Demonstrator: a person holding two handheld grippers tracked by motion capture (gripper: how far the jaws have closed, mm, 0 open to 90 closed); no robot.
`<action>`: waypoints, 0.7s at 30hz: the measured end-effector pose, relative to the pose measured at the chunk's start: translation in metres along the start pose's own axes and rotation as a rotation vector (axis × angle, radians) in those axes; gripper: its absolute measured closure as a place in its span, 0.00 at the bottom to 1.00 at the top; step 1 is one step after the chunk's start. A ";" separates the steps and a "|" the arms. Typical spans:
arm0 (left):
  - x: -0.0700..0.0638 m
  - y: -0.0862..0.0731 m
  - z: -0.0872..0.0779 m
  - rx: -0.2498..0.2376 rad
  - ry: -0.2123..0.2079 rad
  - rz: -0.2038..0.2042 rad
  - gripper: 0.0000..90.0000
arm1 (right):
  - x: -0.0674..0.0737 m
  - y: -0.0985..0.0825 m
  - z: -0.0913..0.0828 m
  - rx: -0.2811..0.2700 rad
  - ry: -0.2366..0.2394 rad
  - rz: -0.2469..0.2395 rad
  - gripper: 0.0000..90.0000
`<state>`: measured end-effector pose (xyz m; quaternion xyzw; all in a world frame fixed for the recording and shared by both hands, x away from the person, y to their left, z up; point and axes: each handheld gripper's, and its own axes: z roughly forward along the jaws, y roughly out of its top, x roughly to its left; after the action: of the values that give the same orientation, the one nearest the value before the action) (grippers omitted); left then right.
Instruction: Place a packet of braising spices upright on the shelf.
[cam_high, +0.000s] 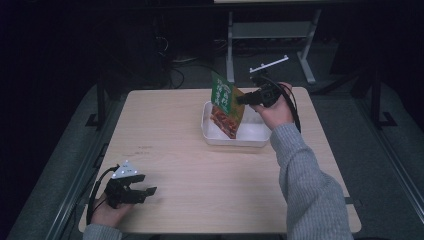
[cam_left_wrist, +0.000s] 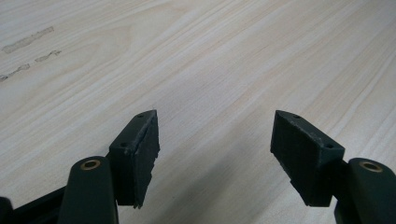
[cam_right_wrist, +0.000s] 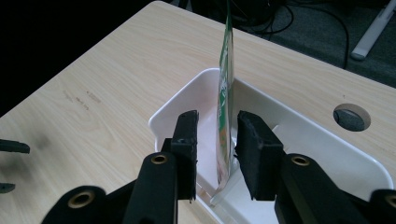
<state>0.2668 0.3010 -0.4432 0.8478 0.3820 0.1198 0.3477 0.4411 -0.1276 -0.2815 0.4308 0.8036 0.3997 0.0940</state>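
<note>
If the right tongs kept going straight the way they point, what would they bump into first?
Probably the snack pouch: it stands on edge in the white tray, already between the open right tongs, so it lies first in their path.

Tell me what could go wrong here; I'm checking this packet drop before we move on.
1. The snack packet stands on edge in the white tray, with the right hand-held gripper open around it and gaps at both pads. It may flop over, perhaps across the rim.
2. Pulling the gripper back could snag the packet's edge and drag it out.
3. The light tray might slide on the table if bumped.
</note>
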 end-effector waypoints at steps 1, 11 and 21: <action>0.000 0.000 0.000 0.000 0.001 0.004 0.36 | 0.000 -0.002 -0.002 0.006 0.004 0.001 0.75; -0.002 0.001 0.000 0.003 0.004 0.008 0.35 | -0.003 -0.013 -0.010 -0.003 0.024 0.007 0.72; -0.004 0.002 0.002 0.007 0.004 0.014 0.35 | -0.004 -0.026 -0.017 -0.001 0.039 0.002 0.69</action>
<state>0.2660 0.2967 -0.4431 0.8515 0.3772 0.1228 0.3428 0.4191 -0.1486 -0.2893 0.4236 0.8047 0.4085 0.0785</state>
